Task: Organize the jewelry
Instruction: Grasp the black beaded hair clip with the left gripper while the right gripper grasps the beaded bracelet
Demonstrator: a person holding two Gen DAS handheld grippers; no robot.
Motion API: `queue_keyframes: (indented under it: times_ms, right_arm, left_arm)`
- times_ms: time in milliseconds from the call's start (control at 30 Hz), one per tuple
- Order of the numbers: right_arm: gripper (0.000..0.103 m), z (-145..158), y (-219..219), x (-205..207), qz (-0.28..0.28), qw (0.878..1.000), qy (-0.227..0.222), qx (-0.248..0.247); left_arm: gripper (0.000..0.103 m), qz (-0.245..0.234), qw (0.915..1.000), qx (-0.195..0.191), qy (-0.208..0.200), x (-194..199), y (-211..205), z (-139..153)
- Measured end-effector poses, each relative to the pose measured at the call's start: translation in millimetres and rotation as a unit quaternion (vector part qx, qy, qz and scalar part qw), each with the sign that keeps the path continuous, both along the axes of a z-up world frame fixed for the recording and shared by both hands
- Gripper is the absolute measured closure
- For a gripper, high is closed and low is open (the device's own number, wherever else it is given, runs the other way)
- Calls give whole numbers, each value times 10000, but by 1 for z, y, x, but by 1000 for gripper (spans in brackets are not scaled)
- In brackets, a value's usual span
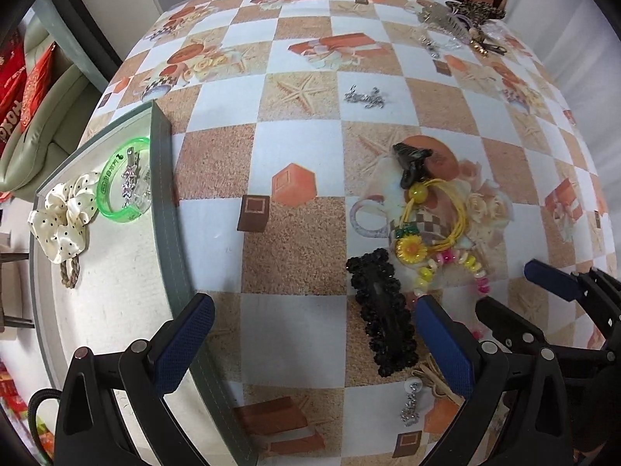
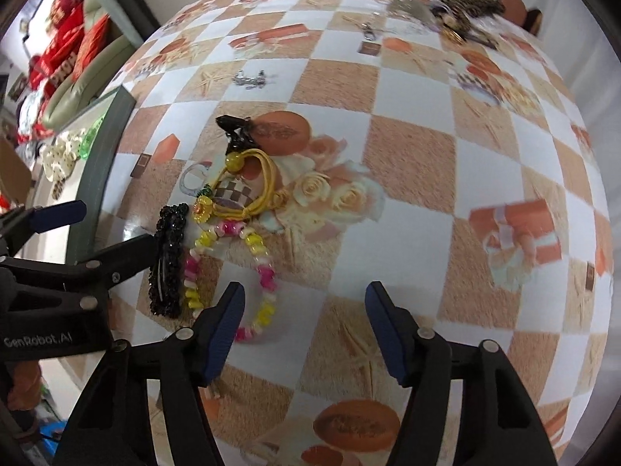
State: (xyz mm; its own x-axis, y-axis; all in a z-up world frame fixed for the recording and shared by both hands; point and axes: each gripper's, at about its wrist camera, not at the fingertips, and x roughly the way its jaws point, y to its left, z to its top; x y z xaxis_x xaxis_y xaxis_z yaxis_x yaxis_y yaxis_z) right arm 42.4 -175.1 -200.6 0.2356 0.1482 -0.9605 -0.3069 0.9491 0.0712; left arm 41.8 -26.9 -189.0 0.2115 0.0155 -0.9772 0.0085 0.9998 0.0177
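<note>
A grey-rimmed tray (image 1: pixel 167 202) at the left holds a cream dotted scrunchie (image 1: pixel 64 213), a green bangle (image 1: pixel 124 178) and a small silver piece. On the checked tablecloth lie a black beaded hair clip (image 1: pixel 384 310), a yellow cord with a sunflower charm (image 1: pixel 411 250), a pink-and-yellow bead bracelet (image 2: pixel 256 272), a black claw clip (image 1: pixel 411 159) and a silver chain (image 1: pixel 365 97). My left gripper (image 1: pixel 314 334) is open and empty, its right finger beside the black hair clip. My right gripper (image 2: pixel 304 326) is open and empty, just right of the bead bracelet.
A pile of more accessories (image 1: pixel 462 19) lies at the table's far right corner. A small silver earring (image 1: pixel 411 407) and a beige cord lie near the front edge. A sofa with red bags (image 1: pixel 23 89) stands beyond the left edge.
</note>
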Motion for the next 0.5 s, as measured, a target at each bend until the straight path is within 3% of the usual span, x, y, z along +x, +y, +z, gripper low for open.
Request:
queue_keyframes:
  times_ms: [200,300,500]
  right_arm:
    - [49,-2,11,0,409,9973,-361,-482]
    - [58,-1,7,1,459,9968,-418,-506]
    - [63,1,-8,3,367,9972,-425,-492]
  left_arm:
    - [0,19,9999,11,132,3,-4,-8]
    - [0,-31,9998,25,194,4,-9,-13]
    - [4,-100,9991,-13,415,8,-17,-27]
